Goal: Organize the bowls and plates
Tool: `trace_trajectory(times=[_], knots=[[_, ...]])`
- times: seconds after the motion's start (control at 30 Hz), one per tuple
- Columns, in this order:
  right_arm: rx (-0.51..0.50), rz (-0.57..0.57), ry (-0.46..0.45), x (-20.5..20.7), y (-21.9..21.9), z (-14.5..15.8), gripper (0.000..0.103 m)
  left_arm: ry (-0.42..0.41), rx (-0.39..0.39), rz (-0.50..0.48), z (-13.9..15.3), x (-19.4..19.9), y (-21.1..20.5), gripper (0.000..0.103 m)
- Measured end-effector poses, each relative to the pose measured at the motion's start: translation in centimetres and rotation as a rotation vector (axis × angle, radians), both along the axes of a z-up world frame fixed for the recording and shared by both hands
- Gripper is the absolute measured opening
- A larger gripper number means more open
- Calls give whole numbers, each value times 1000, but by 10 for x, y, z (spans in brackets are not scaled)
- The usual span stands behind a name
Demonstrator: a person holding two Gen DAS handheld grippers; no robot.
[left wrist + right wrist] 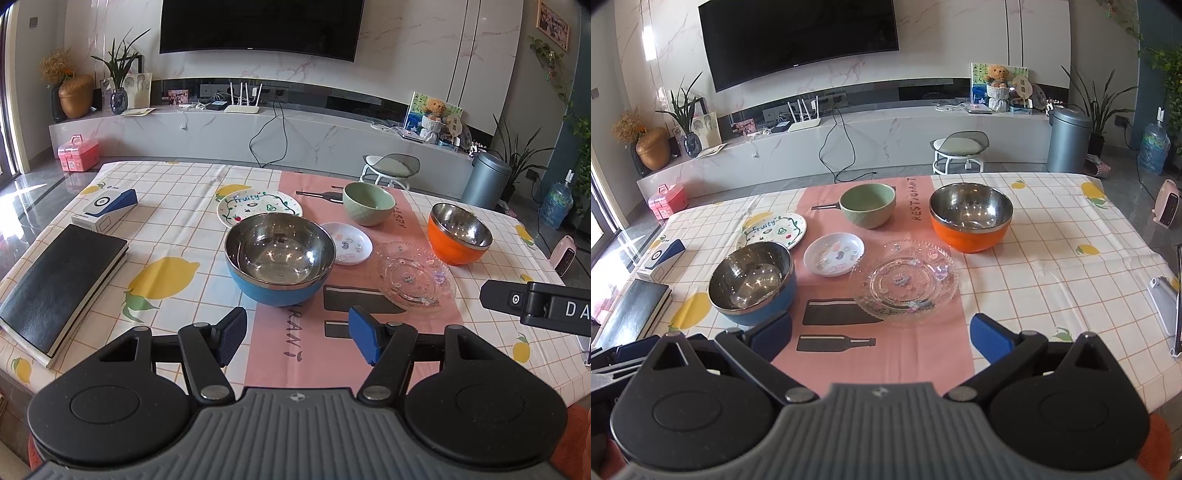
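Observation:
A blue steel-lined bowl [279, 254] [752, 282] stands on the table just ahead of my open left gripper [297, 332]. Beside it lie a small white sticker plate [346, 243] [834, 254] and a clear glass plate [415, 276] [905, 280]. Farther back are a white "Fruity" plate [258, 207] [774, 232], a green bowl [368, 203] [867, 205] and an orange steel-lined bowl [460, 233] [970, 218]. My right gripper [881, 338] hangs open over the pink runner, short of the glass plate, holding nothing.
A black book [59, 284] and a blue-and-white box [105, 208] lie at the table's left side. A white device [1163, 306] sits at the right edge. Beyond the table stand a stool [956, 149] and a grey bin [1067, 140].

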State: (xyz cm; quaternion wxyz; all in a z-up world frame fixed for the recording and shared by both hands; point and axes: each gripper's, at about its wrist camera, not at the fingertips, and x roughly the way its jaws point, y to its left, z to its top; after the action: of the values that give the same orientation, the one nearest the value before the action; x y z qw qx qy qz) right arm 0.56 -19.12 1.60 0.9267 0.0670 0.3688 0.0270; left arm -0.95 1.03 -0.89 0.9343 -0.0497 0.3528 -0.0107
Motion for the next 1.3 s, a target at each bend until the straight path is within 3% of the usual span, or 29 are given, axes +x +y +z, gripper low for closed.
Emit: trace_trajectory(times=[1.3], knots=[[-11,42,40,11,10,-9,101,29,-14,-11,-5,5,6,75]])
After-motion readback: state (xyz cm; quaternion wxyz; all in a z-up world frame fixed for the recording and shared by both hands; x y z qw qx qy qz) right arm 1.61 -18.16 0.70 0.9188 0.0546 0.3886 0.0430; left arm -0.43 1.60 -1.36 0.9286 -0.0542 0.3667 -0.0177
